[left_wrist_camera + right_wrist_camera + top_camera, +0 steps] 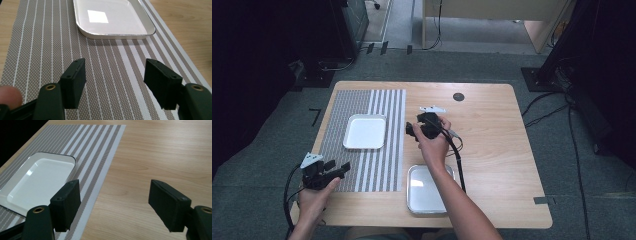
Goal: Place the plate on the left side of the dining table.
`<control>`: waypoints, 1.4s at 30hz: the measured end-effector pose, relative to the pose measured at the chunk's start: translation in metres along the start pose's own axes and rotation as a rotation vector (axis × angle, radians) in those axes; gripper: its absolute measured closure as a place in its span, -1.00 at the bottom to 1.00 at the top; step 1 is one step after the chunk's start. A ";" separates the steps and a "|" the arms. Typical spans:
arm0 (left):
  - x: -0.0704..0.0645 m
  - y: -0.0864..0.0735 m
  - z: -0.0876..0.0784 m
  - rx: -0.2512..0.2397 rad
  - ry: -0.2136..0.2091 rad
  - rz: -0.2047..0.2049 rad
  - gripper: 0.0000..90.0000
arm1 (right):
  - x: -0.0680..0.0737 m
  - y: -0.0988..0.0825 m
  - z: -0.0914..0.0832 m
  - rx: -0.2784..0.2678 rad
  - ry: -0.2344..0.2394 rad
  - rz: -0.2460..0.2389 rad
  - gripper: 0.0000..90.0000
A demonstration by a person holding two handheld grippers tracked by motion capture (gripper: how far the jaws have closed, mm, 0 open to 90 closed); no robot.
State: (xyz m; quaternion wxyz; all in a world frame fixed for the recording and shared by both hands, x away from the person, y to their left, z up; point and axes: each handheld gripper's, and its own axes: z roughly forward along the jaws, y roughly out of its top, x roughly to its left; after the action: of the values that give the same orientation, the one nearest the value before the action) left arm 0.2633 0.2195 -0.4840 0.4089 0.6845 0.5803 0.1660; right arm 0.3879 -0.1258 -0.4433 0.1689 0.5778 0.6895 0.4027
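From the high view, the left gripper (338, 169) hovers over the near left corner of the striped placemat (343, 107), jaws apart with nothing in them. The right gripper (410, 130) sits at the placemat's right edge, pointing left toward the white tray (364, 131) that rests on the placemat. A second tray (427, 190) lies on the bare wooden table (497, 150) near the front edge, under the right forearm.

Over to the left gripper view: the two black jaws stand wide, only placemat stripes between them, and the white tray (112, 17) lies ahead on the placemat (45, 50), well clear of the pads.

Now the right gripper view: jaws wide again, holding nothing. The placemat's edge (100, 165) runs up between them, bare table (162, 152) to the right, and the white tray (40, 180) sits on the placemat beyond the left jaw.
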 end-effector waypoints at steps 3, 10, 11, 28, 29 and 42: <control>0.000 -0.008 -0.004 -0.003 0.033 0.043 -0.41 | -0.013 -0.003 -0.012 -0.004 0.004 -0.002 -0.43; 0.009 -0.019 -0.012 -0.014 0.056 0.064 -0.59 | -0.032 -0.010 -0.034 -0.014 -0.014 -0.004 -0.52; 0.011 -0.021 -0.013 -0.015 0.065 0.065 -0.60 | -0.035 -0.012 -0.037 -0.017 -0.013 -0.001 -0.53; 0.020 -0.037 -0.012 0.016 0.121 0.135 -0.61 | -0.076 -0.045 -0.073 -0.017 -0.067 -0.043 -0.56; 0.020 -0.037 -0.012 0.018 0.125 0.136 -0.61 | -0.079 -0.048 -0.075 -0.017 -0.069 -0.044 -0.56; 0.030 -0.038 -0.019 0.005 0.152 0.131 -0.61 | -0.122 -0.085 -0.103 -0.017 -0.107 0.013 -0.55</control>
State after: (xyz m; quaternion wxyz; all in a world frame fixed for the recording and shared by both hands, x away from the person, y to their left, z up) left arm 0.2331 0.2542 -0.5089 0.3503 0.7074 0.5639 0.2426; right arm 0.2937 -0.2777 -0.4721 0.2078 0.6014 0.6725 0.3780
